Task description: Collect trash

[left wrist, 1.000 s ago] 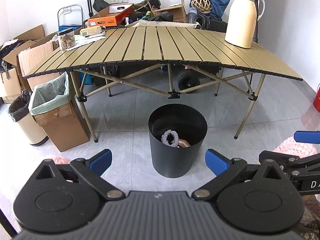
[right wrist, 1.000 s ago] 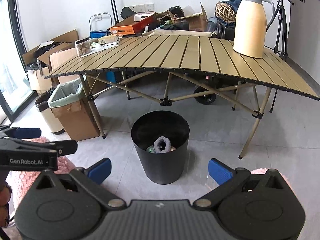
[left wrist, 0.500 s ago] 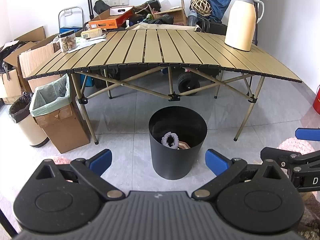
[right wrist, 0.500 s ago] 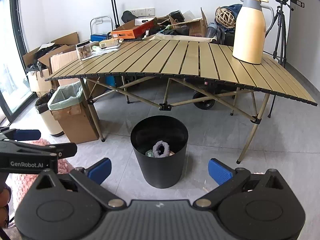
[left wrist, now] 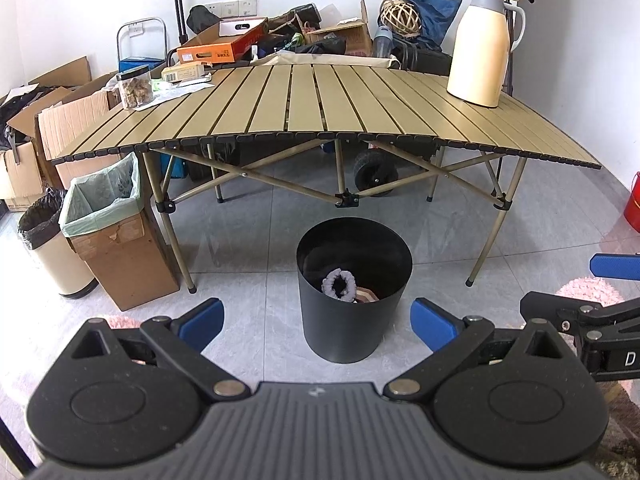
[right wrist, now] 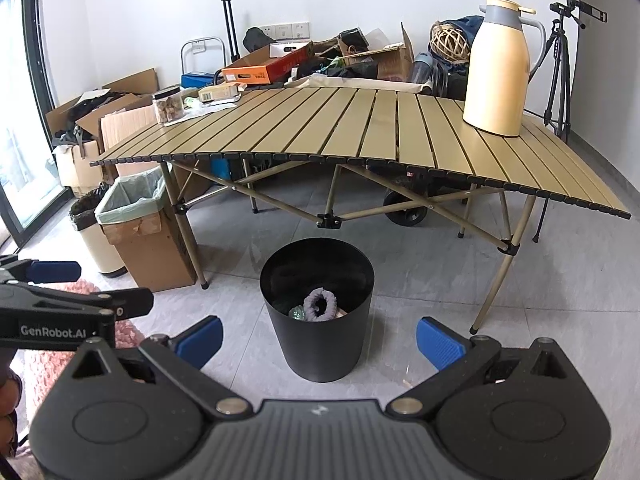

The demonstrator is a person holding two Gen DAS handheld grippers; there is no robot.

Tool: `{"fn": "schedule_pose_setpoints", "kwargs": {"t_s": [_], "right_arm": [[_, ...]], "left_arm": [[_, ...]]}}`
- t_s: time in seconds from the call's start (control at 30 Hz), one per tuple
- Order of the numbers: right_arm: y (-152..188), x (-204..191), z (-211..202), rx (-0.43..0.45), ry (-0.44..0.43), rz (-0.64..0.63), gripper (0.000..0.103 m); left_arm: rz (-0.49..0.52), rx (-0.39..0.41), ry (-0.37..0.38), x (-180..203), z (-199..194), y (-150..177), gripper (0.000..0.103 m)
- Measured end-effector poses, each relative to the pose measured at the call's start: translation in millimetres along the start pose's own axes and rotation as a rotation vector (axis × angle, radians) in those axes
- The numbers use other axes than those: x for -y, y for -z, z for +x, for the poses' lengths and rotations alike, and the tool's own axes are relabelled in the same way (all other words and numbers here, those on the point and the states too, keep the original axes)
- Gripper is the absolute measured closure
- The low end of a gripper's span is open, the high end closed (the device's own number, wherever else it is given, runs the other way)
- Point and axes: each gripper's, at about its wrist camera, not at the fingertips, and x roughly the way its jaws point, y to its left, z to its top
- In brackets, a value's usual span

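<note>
Before the slatted table [left wrist: 320, 108], both hand-held grippers, left [left wrist: 316, 322] and right [right wrist: 318, 336], were spread wide and empty above a black bin [left wrist: 354, 320] holding scraps.

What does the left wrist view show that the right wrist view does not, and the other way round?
Only the left wrist view shows a red bucket at the right edge. Only the right wrist view shows the window on the left, the full tripod, and a clear round item inside the bin. Both show the black trash bin holding a fuzzy grey ring, the slatted table, the cream jug, and both open grippers, left gripper and right gripper.
</note>
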Motion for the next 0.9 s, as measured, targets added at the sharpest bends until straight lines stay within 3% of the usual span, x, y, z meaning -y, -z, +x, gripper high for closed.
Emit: {"fn": "schedule_pose_setpoints", "kwargs": {"t_s": [0.9], "right_arm": [[-3.8, -2.7, -5.7, 0.013, 0.002, -0.001, 0.000]], "left_arm": [[0.004, 0.043, 0.012, 0.5, -7.8, 0.9, 0.001]]}}
